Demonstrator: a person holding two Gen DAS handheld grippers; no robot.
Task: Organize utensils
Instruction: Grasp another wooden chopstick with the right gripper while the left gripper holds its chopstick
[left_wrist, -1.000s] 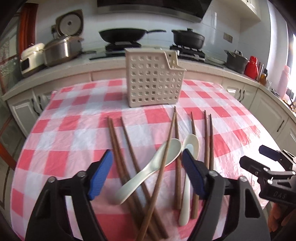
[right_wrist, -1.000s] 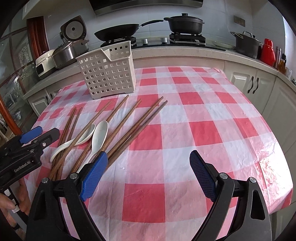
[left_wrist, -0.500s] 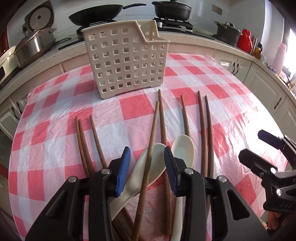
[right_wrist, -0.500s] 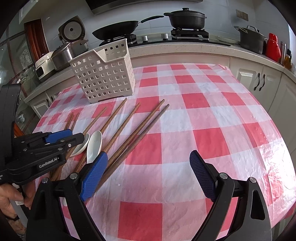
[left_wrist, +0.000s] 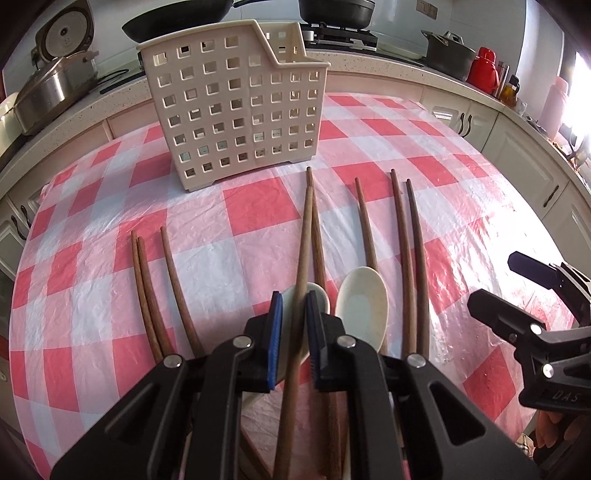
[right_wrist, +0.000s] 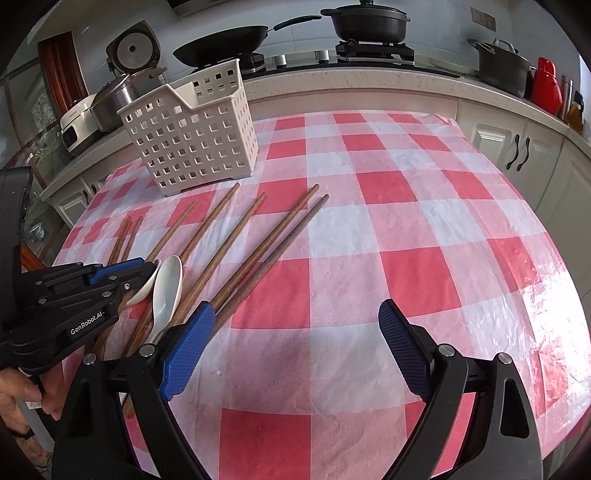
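- Table, covered by a red-and-white checked cloth, fills both views; a kitchen counter with a stove, pans and pots runs behind it at 12 o'clock.
- Utensil basket, cream and perforated, stands upright on the cloth at 12 o'clock in the left wrist view and at 10 o'clock in the right wrist view, apart from the utensils.
- Right gripper: jaws wide apart over bare cloth, nothing between them; it appears at 4 o'clock in the left wrist view.
- Left gripper: jaws closing, with one chopstick between the blue pads; whether the pads already press it cannot be told. A hand holds this gripper at 8 o'clock in the right wrist view.
- Remaining chopsticks, brown wood, lie loosely fanned on the cloth, tips toward the basket.
- Two white spoons: one spoon lies bowl-up just right of the pads; the second spoon lies under the gripped-at chopstick.
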